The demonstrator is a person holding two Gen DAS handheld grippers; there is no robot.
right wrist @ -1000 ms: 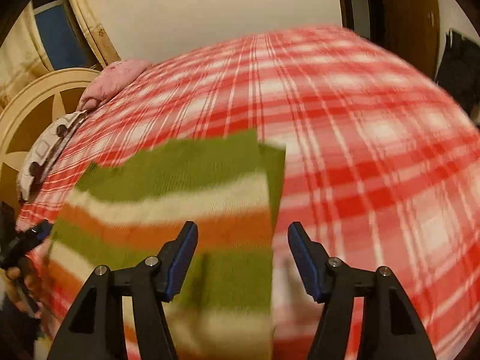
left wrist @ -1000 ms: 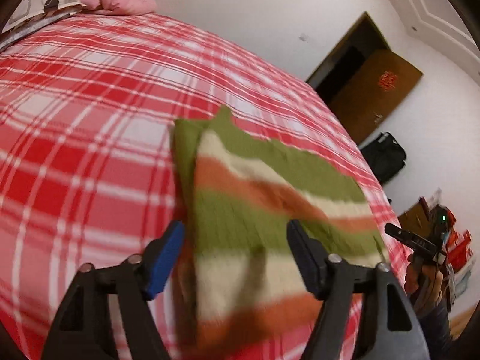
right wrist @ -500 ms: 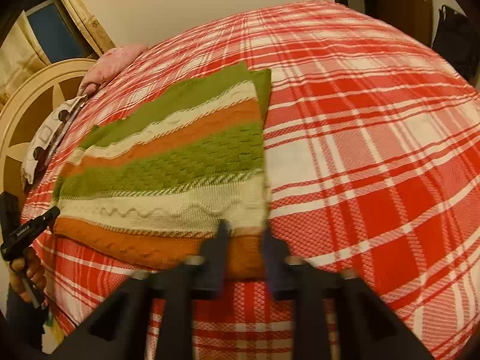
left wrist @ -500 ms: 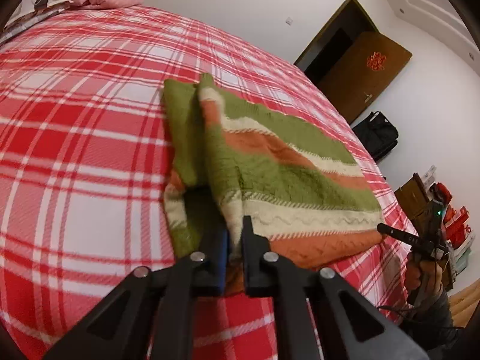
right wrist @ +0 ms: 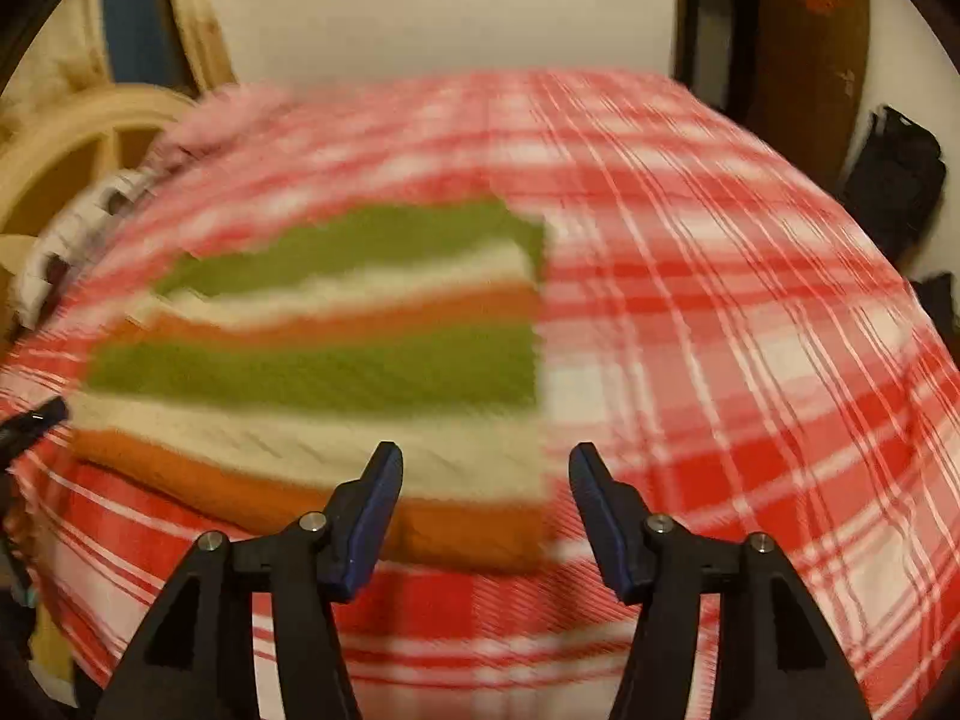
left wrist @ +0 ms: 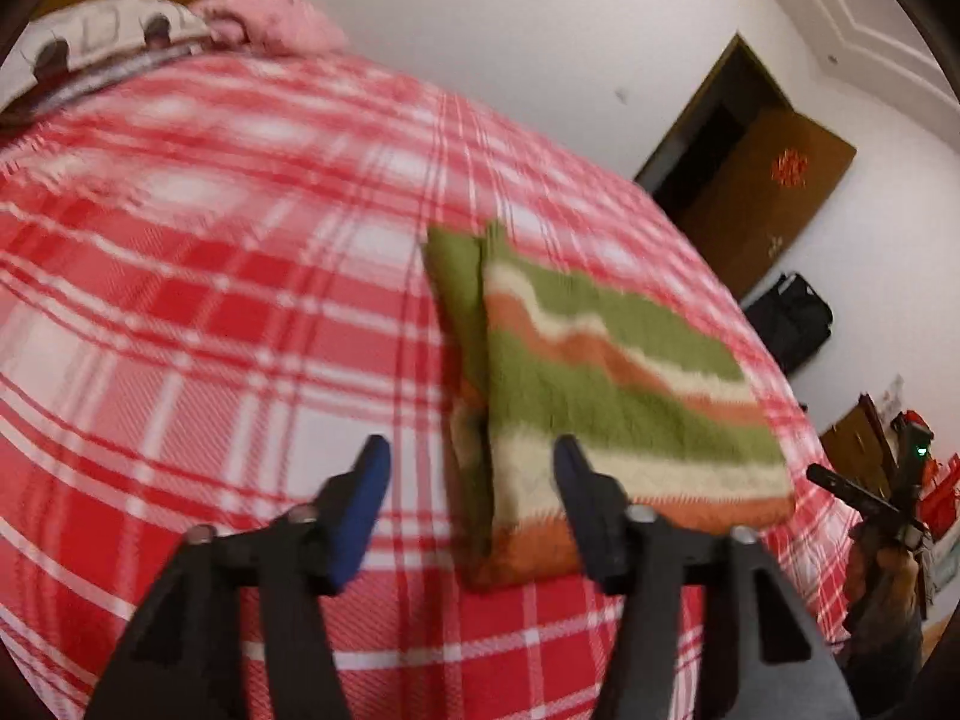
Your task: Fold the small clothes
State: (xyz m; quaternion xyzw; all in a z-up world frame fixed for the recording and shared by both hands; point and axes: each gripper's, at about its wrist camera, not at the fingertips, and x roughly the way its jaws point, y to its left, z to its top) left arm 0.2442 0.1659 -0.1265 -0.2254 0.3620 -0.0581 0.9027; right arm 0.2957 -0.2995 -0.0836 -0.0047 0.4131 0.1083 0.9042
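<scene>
A small knitted sweater [left wrist: 606, 396] with green, cream and orange stripes lies folded flat on the red plaid bed [left wrist: 210, 312]. My left gripper [left wrist: 471, 468] is open and empty, just off the sweater's near left corner. In the right wrist view the sweater [right wrist: 336, 360] lies ahead and to the left. My right gripper [right wrist: 483, 474] is open and empty, over the sweater's near right corner. The right gripper also shows at the far right of the left wrist view [left wrist: 864, 495].
A pink pillow [left wrist: 270, 27] and a patterned cloth [left wrist: 96, 39] lie at the head of the bed. A wooden headboard [right wrist: 66, 138] stands at the left. A brown door [left wrist: 762, 192] and a black bag [left wrist: 792, 321] are beyond the bed's far side.
Both grippers were shut on the sweater's near hem corners half a second ago. Now both are open, have let go and pulled back. The sweater lies flat.
</scene>
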